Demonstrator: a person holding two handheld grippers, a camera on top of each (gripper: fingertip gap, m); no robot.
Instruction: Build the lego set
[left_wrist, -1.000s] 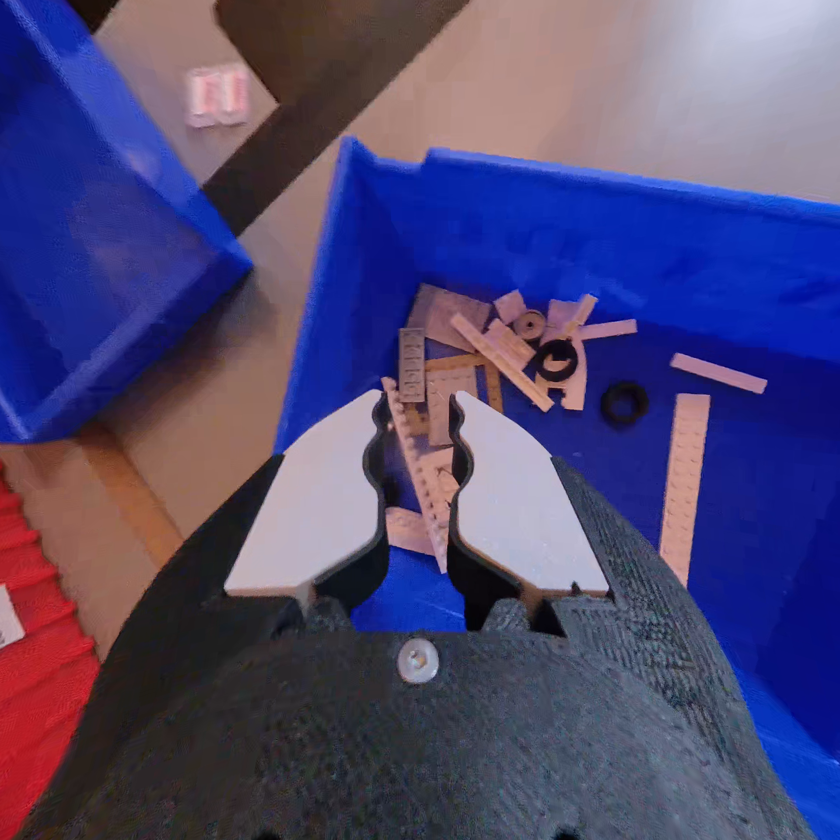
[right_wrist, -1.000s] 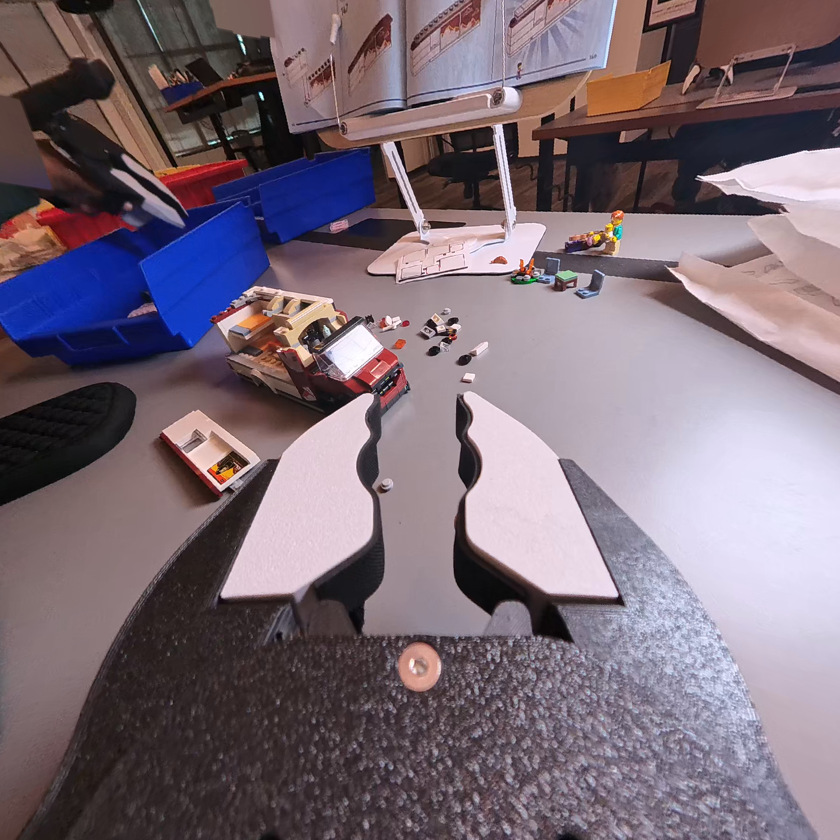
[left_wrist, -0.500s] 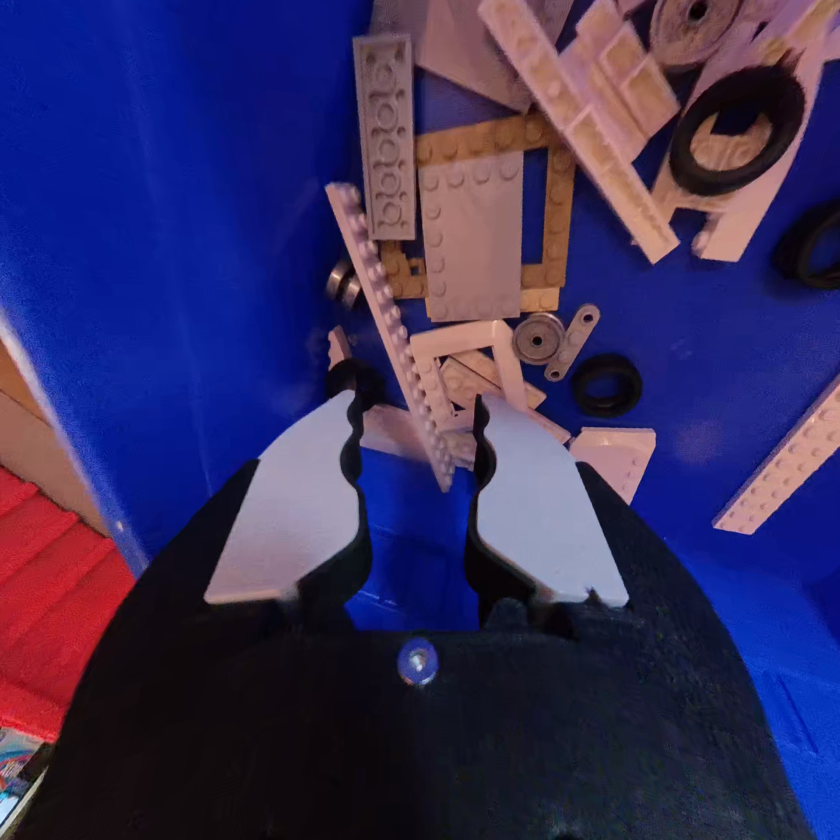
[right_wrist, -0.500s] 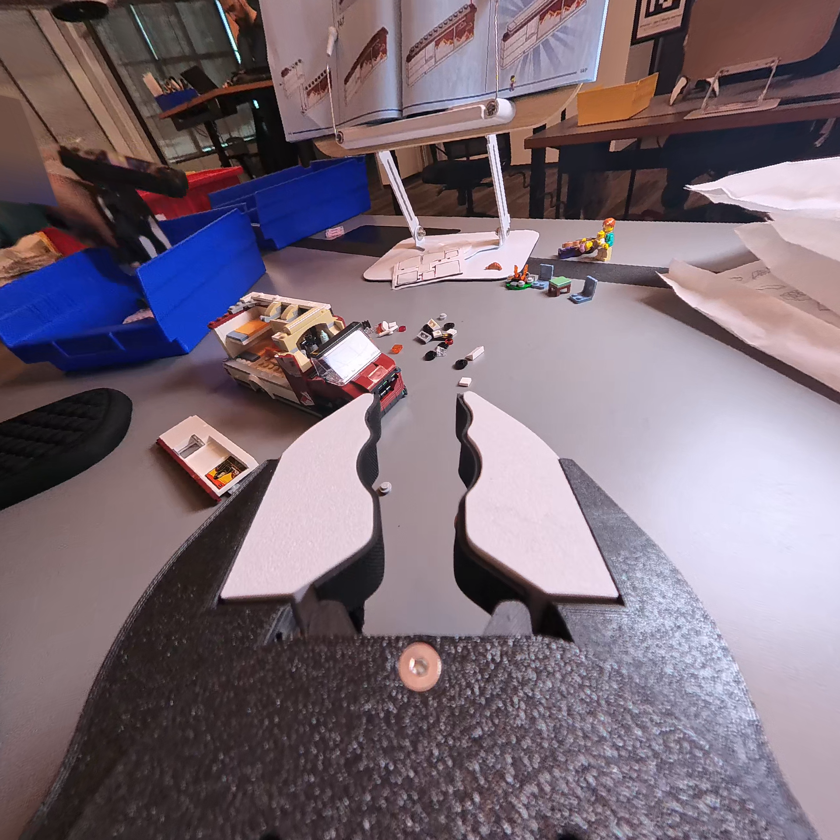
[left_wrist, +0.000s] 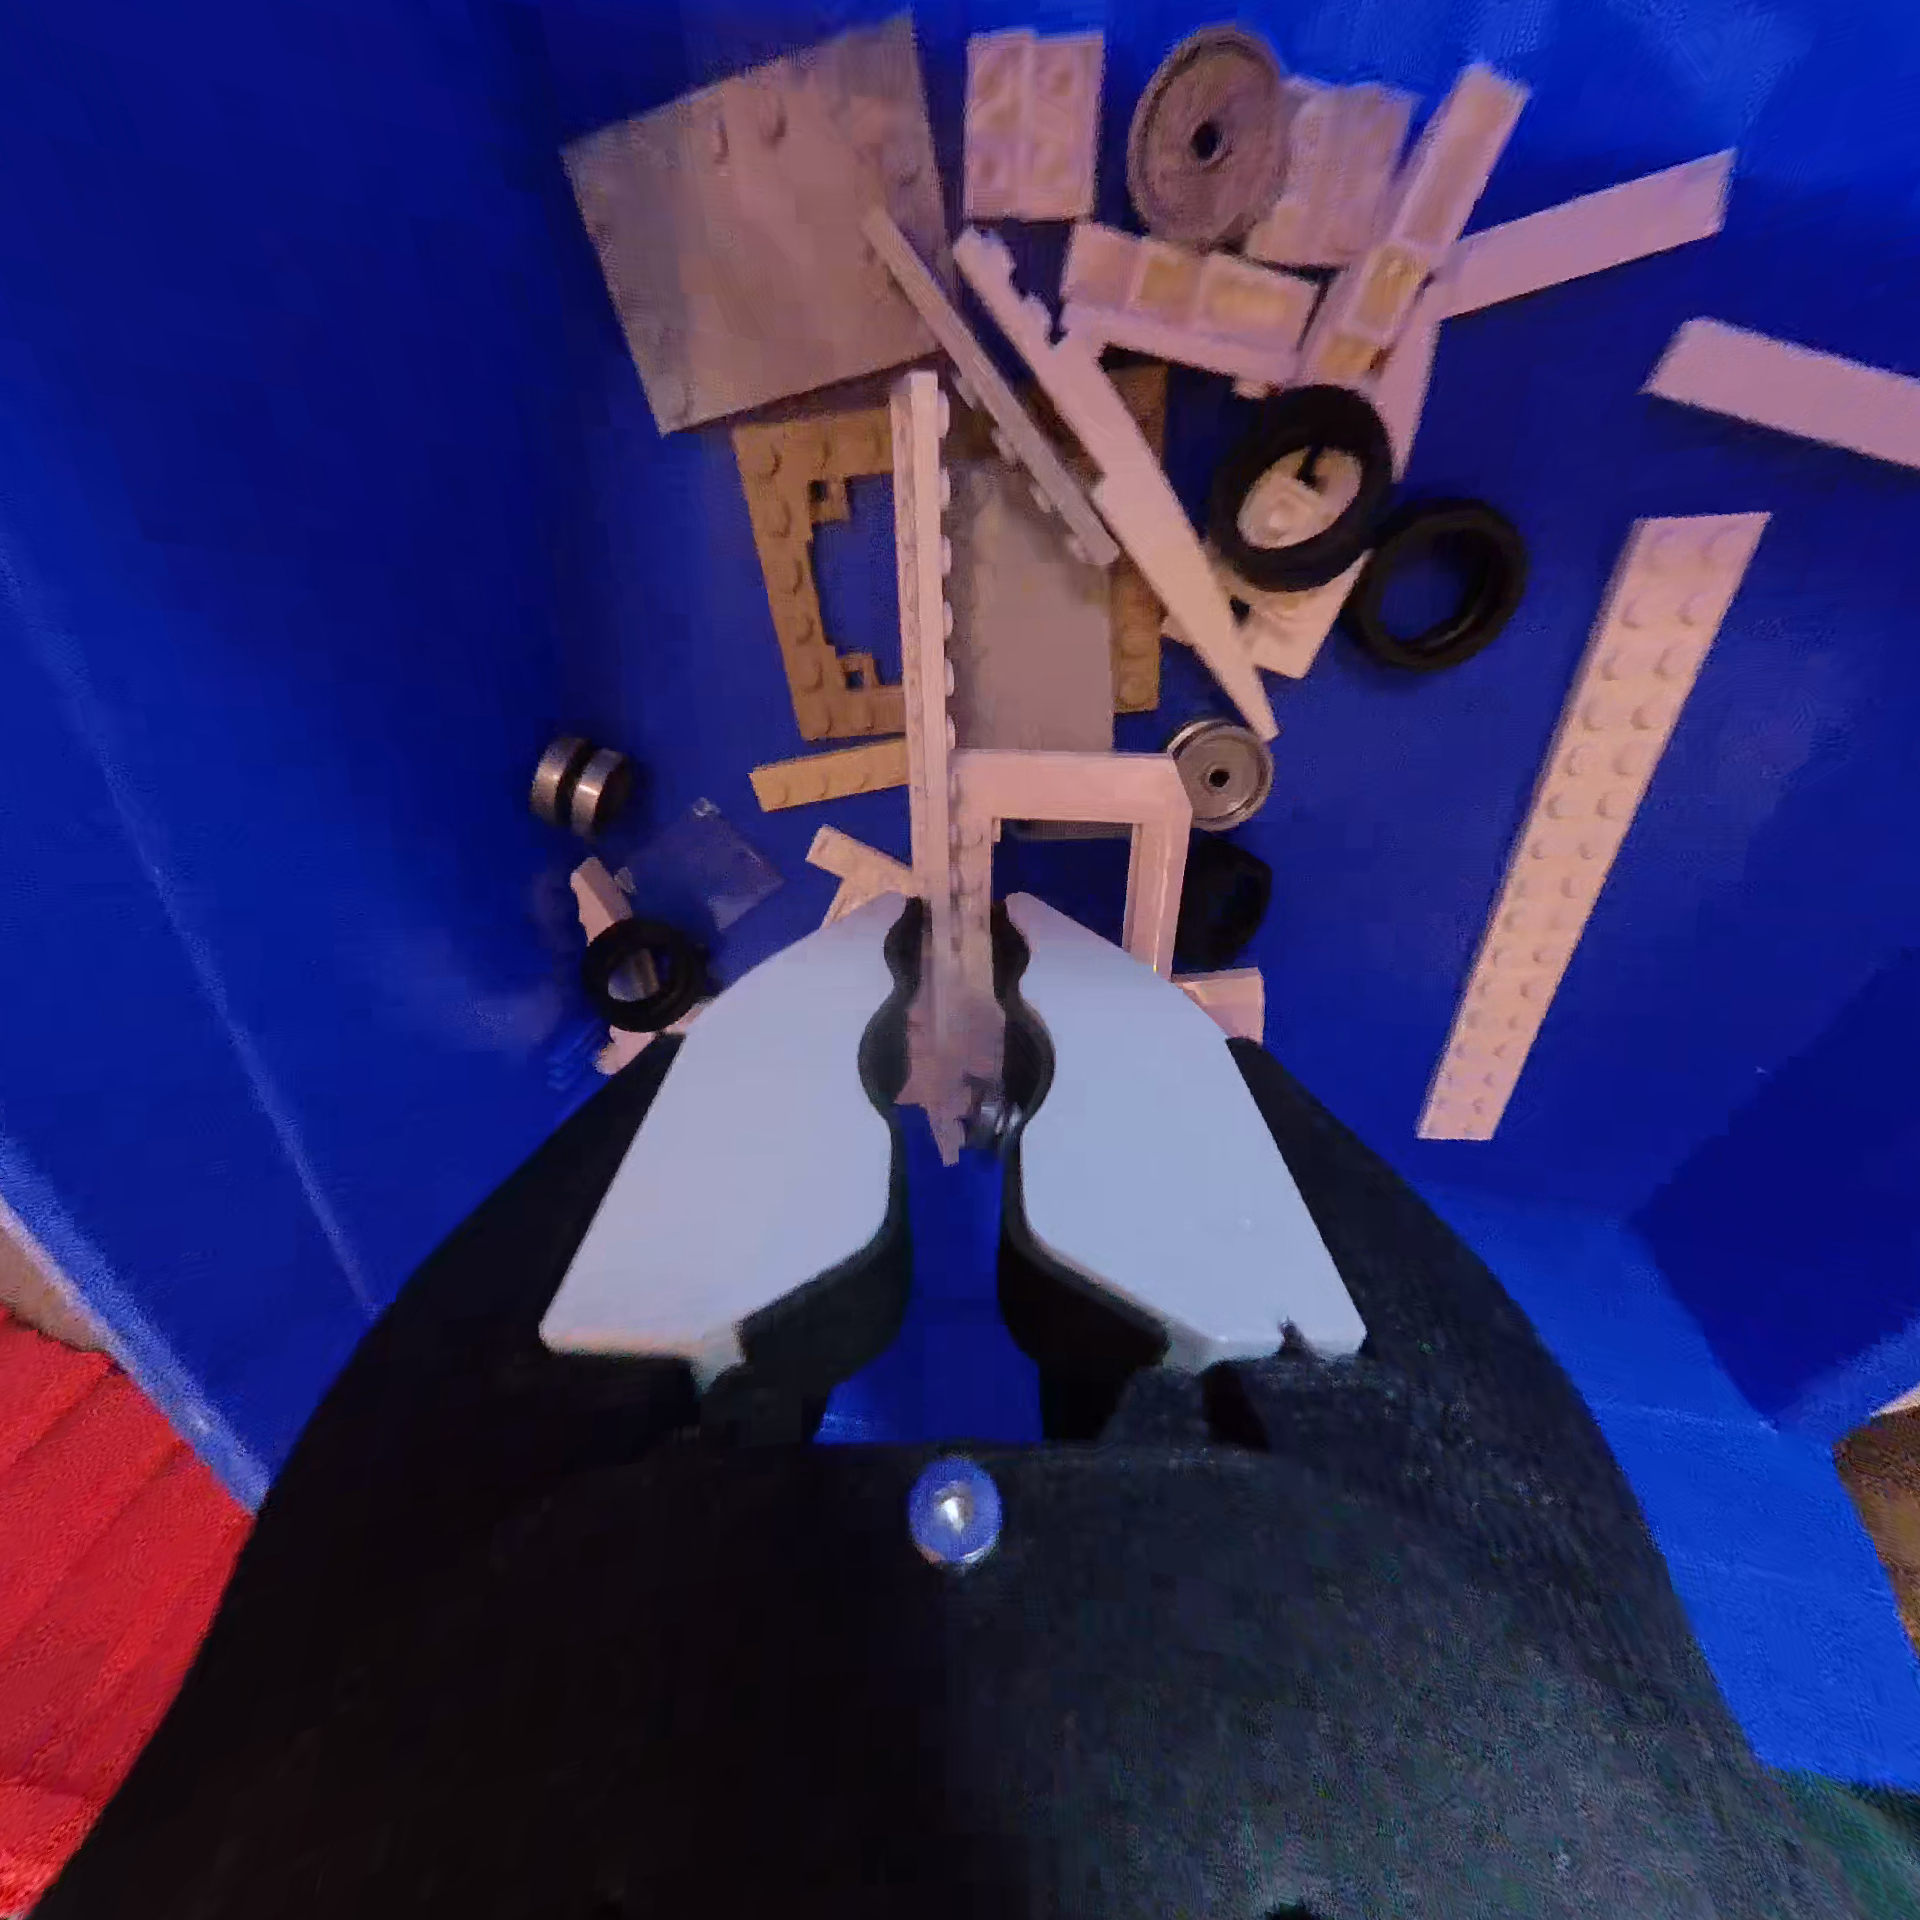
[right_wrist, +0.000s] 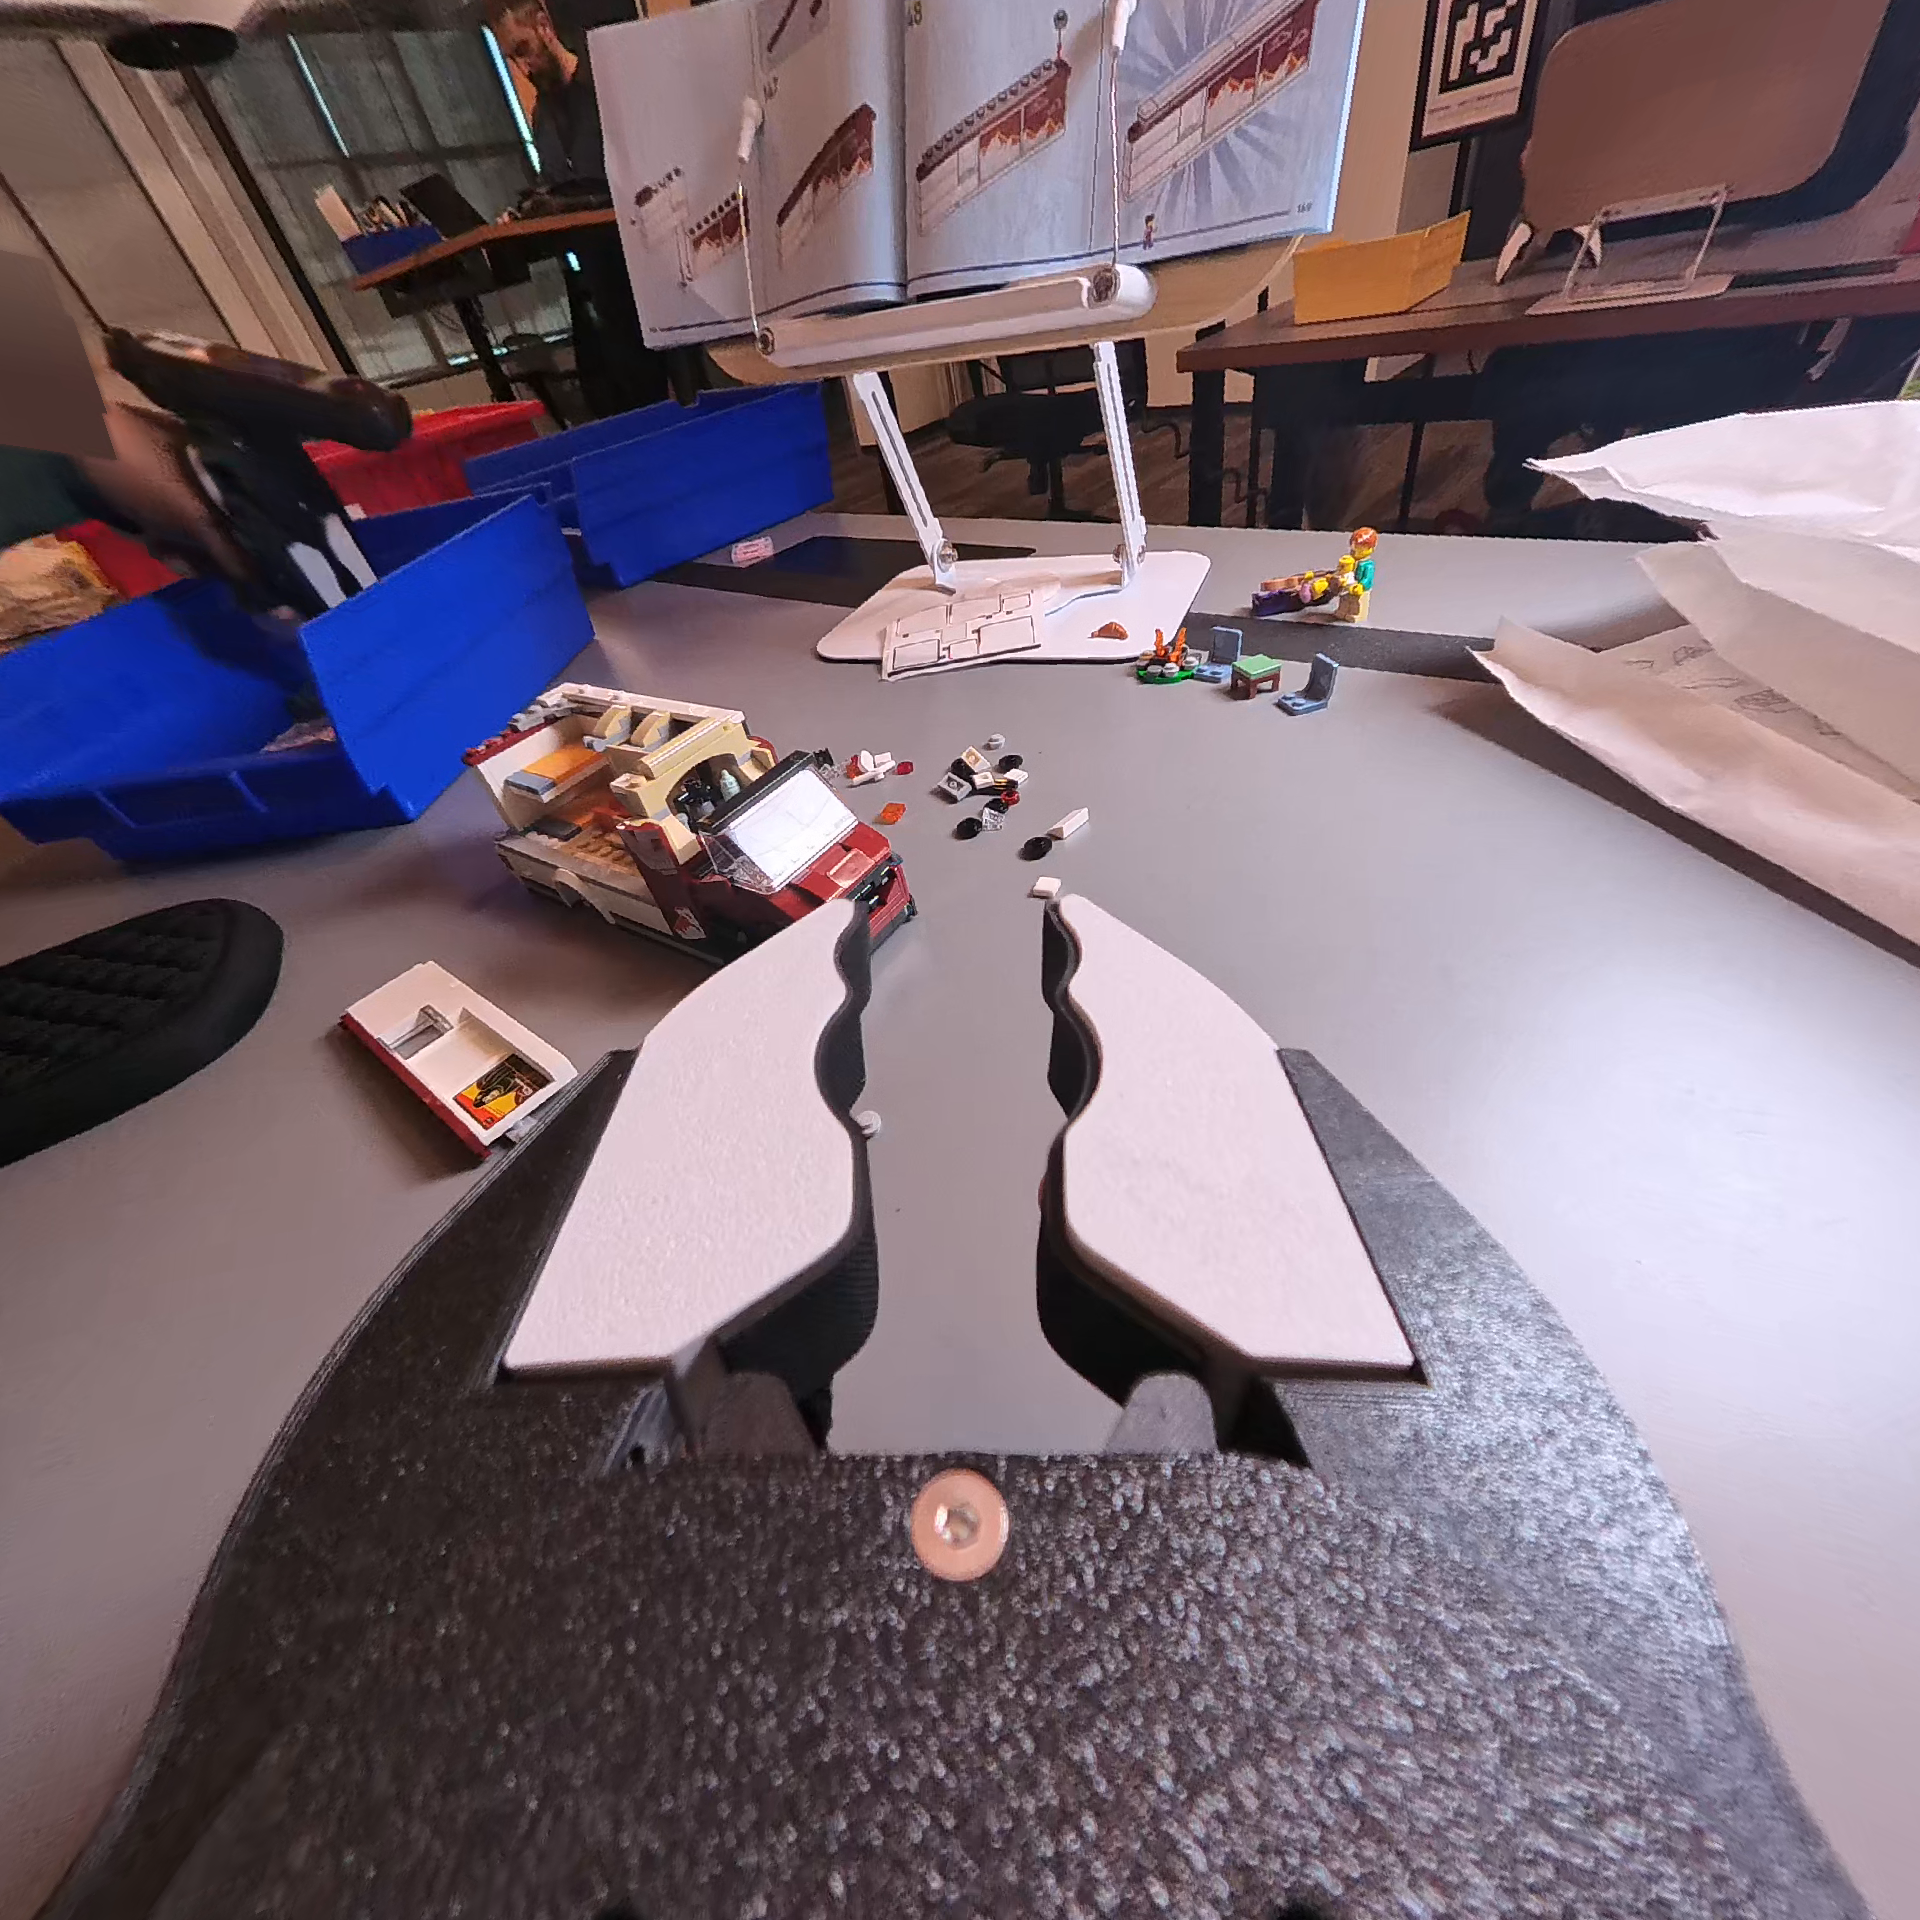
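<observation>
In the left wrist view, the left gripper (left_wrist: 956, 1023) is reaching steeply down into a blue bin (left_wrist: 312, 520) and is closing on a long, narrow pale-grey studded plate (left_wrist: 928, 665). The plate is running from the centre of the frame down into the jaws, and both pads are pressing on its near end. It is standing on edge above a heap of flat pieces: a tan frame plate (left_wrist: 810, 582), a grey plate (left_wrist: 748, 239) at upper centre, a white window frame (left_wrist: 1081, 821) just right of the held strip, black tyres (left_wrist: 1299, 488) at upper right, and a long white plate (left_wrist: 1590, 821) lying apart at the right edge. The strip is probably light, stiff and smooth-sided; gripped this close to one end, it is likely to swing or pivot, so a hold nearer its middle would probably be steadier.

In the right wrist view, the right gripper (right_wrist: 951, 935) is hovering low and nearly level over a grey table (right_wrist: 1351, 1039), its jaws standing apart with nothing between them. A dark-red and tan brick-built van (right_wrist: 686, 821) is sitting just beyond its left fingertip, a small white tile (right_wrist: 1046, 886) just beyond the right one, and loose small pieces (right_wrist: 987, 779) farther up. At the left edge, the other gripper (right_wrist: 270, 520) is dipping into the blue bin (right_wrist: 447, 644).
</observation>
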